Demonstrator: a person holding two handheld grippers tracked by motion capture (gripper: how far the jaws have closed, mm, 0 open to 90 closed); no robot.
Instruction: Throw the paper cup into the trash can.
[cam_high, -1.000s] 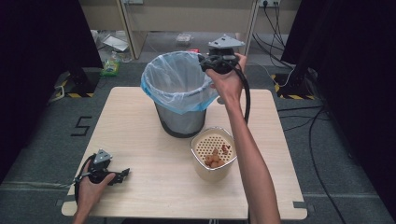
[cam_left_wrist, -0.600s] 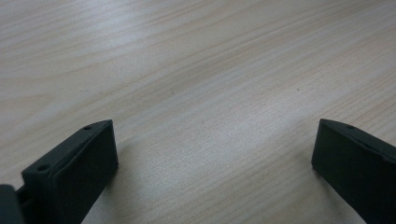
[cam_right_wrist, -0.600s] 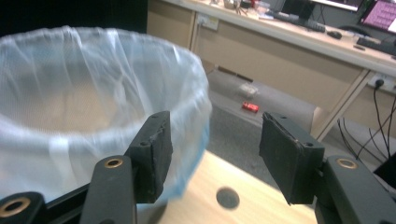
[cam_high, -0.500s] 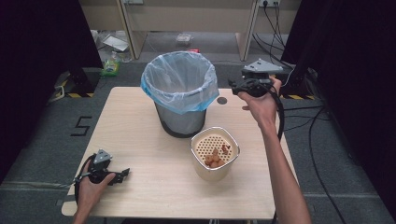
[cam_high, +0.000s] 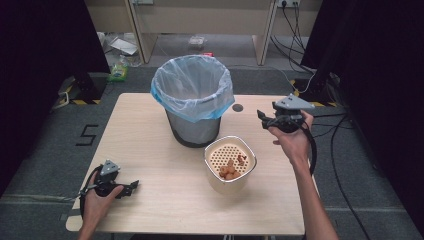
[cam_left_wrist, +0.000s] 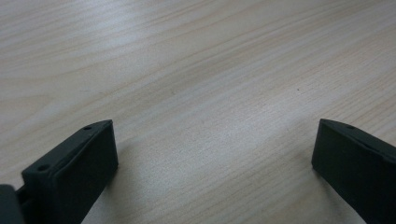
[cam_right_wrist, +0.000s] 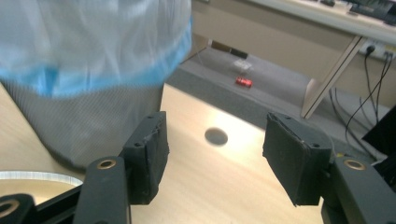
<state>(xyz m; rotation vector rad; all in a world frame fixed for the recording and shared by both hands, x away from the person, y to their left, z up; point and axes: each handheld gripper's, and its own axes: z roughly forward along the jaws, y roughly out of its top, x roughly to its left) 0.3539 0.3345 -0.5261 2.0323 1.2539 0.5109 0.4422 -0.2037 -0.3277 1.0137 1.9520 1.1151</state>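
While the left gripper (cam_high: 131, 188) rests low at the bench's (cam_high: 150, 145) near left corner, jaws spread over bare wood, the right gripper (cam_high: 263, 119) hangs above the far right side, jaws spread and holding nothing. The perforated bowl (cam_high: 230, 166) with brownish scraps sits between them, nearer the right hand, just in front of the lined bin (cam_high: 193, 106). I'd guess the right goes back for scraps.
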